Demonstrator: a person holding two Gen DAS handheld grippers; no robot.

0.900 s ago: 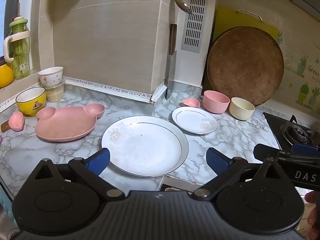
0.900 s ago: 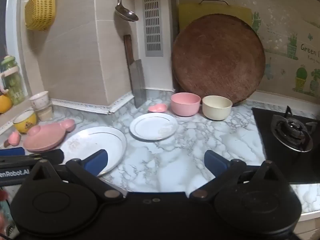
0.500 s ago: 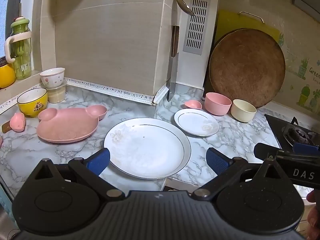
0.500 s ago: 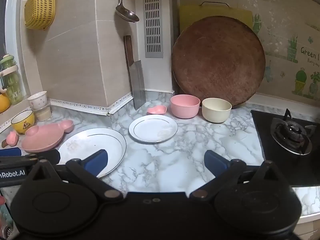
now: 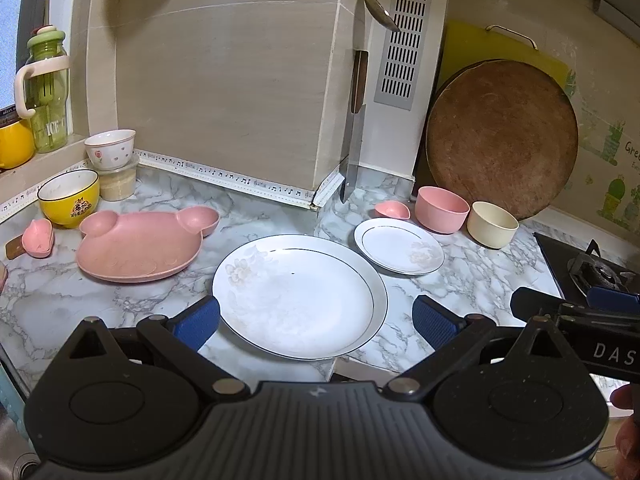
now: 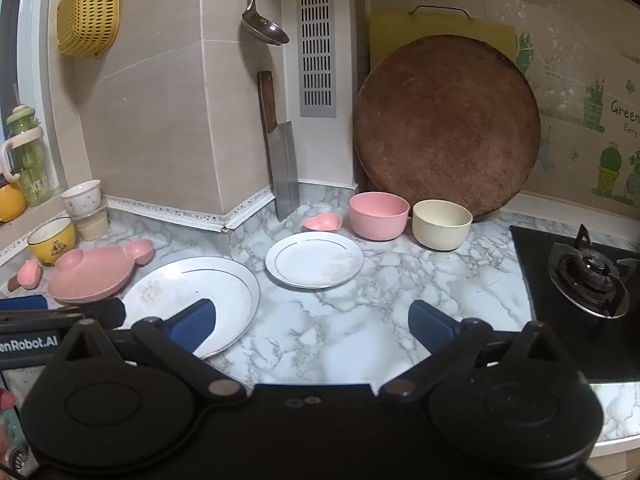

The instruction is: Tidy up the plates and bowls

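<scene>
Hovering with fingers spread and empty, left gripper (image 5: 316, 320) squarely over the large white gold-rimmed plate (image 5: 300, 296) on the marble counter (image 6: 360, 320), right gripper (image 6: 312, 322) facing the small white plate (image 6: 314, 260), likely for stacking

"ICE" on green bottle (image 5: 47, 92), "DAS" on right tool (image 5: 612, 350), "enRobot.AI" on left tool (image 6: 30, 344), "Green" on wall sticker (image 6: 625, 109)

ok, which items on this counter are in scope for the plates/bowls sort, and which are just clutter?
In scope: large white plate, small white plate, pink bear plate, pink bowl, cream bowl, yellow bowl.

Clutter: cleaver, round chopping board, ladle, green bottle, gas burner.
</scene>
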